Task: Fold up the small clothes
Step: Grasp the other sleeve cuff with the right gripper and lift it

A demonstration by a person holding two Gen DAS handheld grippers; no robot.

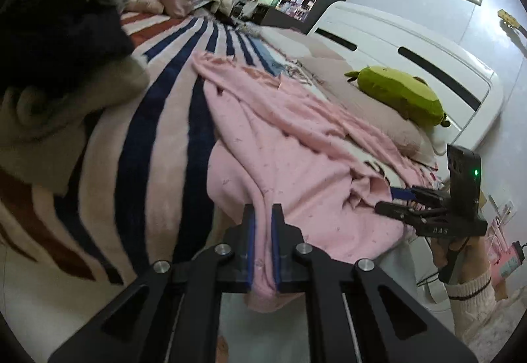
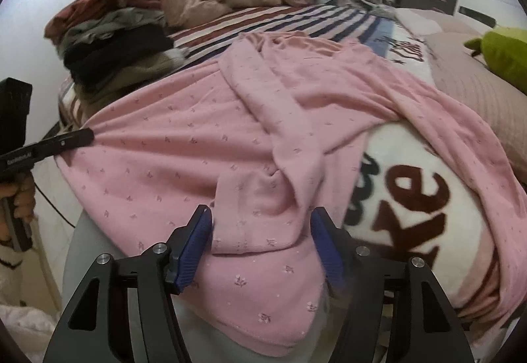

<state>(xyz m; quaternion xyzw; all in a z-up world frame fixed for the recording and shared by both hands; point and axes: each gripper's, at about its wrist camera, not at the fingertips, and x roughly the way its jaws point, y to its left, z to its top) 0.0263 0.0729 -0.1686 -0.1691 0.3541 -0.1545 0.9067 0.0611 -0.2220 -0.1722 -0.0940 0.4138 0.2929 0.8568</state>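
One pink garment [image 2: 204, 145], spread rumpled over the bed's striped blanket [image 1: 171, 119]. Left gripper [image 1: 262, 221]: fingers pinched on its hem. Right gripper [image 2: 260, 224]: fingers wide, straddling a sleeve, not gripping.

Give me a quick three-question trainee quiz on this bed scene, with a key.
1. True or false: the left claw is shut on the pink top.
2. Which claw stands open over the top's cuff: A left, B right?
3. Fill in: the green plush lies on a ____.

Key: 1 true. 2 B. 3 pillow.
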